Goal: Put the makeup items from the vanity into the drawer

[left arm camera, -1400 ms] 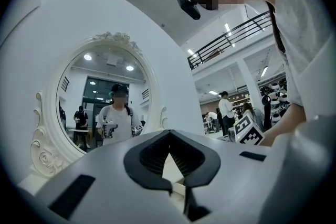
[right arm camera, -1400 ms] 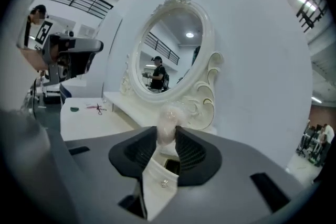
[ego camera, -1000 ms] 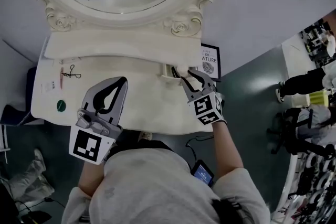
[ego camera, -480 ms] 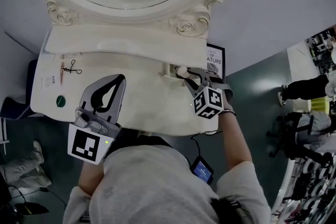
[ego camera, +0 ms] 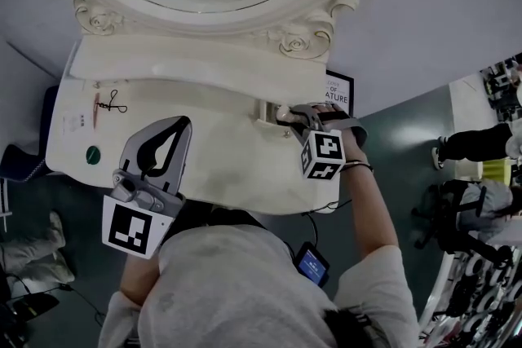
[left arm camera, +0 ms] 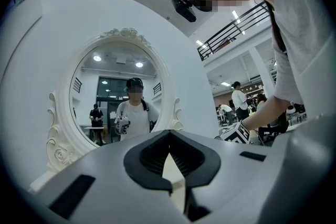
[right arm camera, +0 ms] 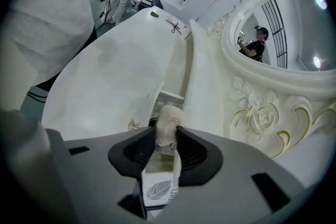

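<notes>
The right gripper (right arm camera: 168,132) pinches a pale pink makeup sponge (right arm camera: 169,115) between its pads. The sponge's length runs along the jaws and pokes out past the tips, aimed steeply down at the small open drawer (right arm camera: 169,95) just ahead of it on the vanity (ego camera: 212,151). The left gripper (left arm camera: 169,136), tips pressed together on nothing, hangs well apart near the front edge.

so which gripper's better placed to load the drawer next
Right. The right gripper holds a small pale bottle at the open drawer; the left gripper is shut, empty, farther off.
</notes>
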`<action>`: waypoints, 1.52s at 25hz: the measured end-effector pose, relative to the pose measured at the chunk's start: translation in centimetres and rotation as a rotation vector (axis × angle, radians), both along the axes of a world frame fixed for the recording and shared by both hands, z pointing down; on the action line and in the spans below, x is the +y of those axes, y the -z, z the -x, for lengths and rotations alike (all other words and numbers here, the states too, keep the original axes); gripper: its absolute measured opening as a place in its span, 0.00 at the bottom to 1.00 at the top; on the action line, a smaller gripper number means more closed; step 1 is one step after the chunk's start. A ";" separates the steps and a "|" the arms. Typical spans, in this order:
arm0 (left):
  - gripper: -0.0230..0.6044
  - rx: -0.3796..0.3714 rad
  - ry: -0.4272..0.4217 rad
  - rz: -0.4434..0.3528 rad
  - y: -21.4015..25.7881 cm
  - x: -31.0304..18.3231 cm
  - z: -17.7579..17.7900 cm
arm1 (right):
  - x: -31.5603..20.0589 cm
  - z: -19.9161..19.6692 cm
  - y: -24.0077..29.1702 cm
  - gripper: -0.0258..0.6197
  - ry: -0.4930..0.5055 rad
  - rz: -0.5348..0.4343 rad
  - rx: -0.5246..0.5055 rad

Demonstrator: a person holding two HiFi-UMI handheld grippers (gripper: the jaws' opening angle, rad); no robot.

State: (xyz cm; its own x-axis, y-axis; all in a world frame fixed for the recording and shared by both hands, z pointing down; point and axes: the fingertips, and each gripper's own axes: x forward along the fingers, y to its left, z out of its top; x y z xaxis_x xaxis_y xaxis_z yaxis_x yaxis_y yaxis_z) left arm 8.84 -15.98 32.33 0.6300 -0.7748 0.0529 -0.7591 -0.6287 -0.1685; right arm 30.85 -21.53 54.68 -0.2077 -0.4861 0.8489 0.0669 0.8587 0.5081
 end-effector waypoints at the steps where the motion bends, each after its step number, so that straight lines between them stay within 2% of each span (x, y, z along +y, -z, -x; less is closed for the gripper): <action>1: 0.06 -0.004 0.000 -0.003 0.0 0.0 0.0 | 0.0 0.1 -0.1 0.24 0.005 0.011 0.004; 9: 0.06 0.007 0.014 -0.025 0.4 -0.2 0.4 | -0.2 0.4 0.2 0.26 -0.030 0.062 -0.037; 14: 0.06 -0.004 0.022 -0.010 0.3 -0.2 0.7 | -0.2 0.4 0.6 0.32 -0.067 0.085 -0.081; 19: 0.06 0.003 0.026 -0.017 0.2 -0.1 0.6 | -0.1 0.2 0.9 0.35 -0.111 0.073 -0.128; 30: 0.06 0.005 0.030 -0.018 0.2 0.2 0.4 | -0.1 0.0 1.7 0.36 -0.231 0.062 -0.298; 31: 0.06 0.004 0.030 -0.022 0.2 0.3 0.3 | -0.1 0.0 1.8 0.36 -0.241 0.053 -0.311; 32: 0.06 0.002 0.030 -0.023 0.2 0.4 0.3 | 0.0 0.0 2.0 0.30 -0.253 0.045 -0.328; 34: 0.06 -0.001 0.035 -0.022 0.2 0.5 0.3 | 0.0 0.1 2.2 0.15 -0.282 0.030 -0.370; 38: 0.06 -0.005 0.044 -0.025 0.3 0.9 0.6 | 0.6 0.6 2.2 0.09 -0.348 0.055 -0.463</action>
